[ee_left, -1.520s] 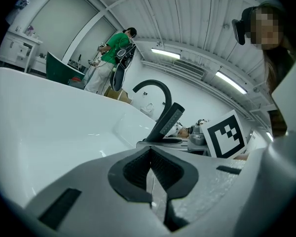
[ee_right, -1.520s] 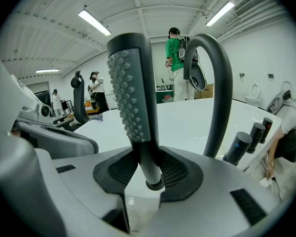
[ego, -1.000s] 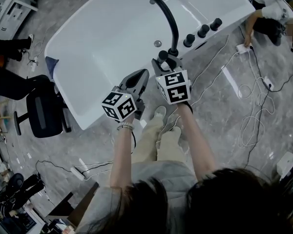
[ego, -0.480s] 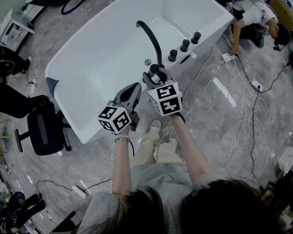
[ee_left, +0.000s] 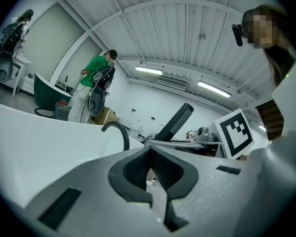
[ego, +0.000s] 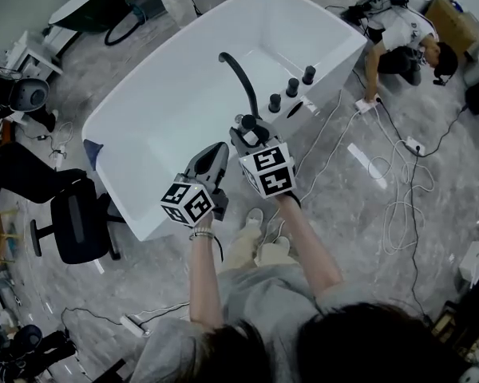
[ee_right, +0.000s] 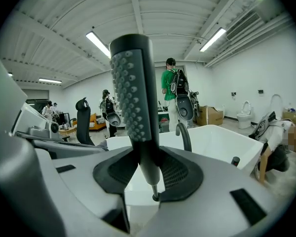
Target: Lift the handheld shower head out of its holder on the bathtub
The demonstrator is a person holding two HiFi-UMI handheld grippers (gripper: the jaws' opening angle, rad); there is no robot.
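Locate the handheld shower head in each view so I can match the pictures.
Head view: handheld shower head at centre, held in the right gripper.
Left gripper view: dark bar slanting up, just right of centre.
Right gripper view: upright at centre, clamped between the jaws.
Shared landmark: the curved black spout.

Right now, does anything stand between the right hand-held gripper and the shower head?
Nothing visible does. The right hand-held gripper already has the shower head clamped between its jaws, handle down, with the head upright above them.
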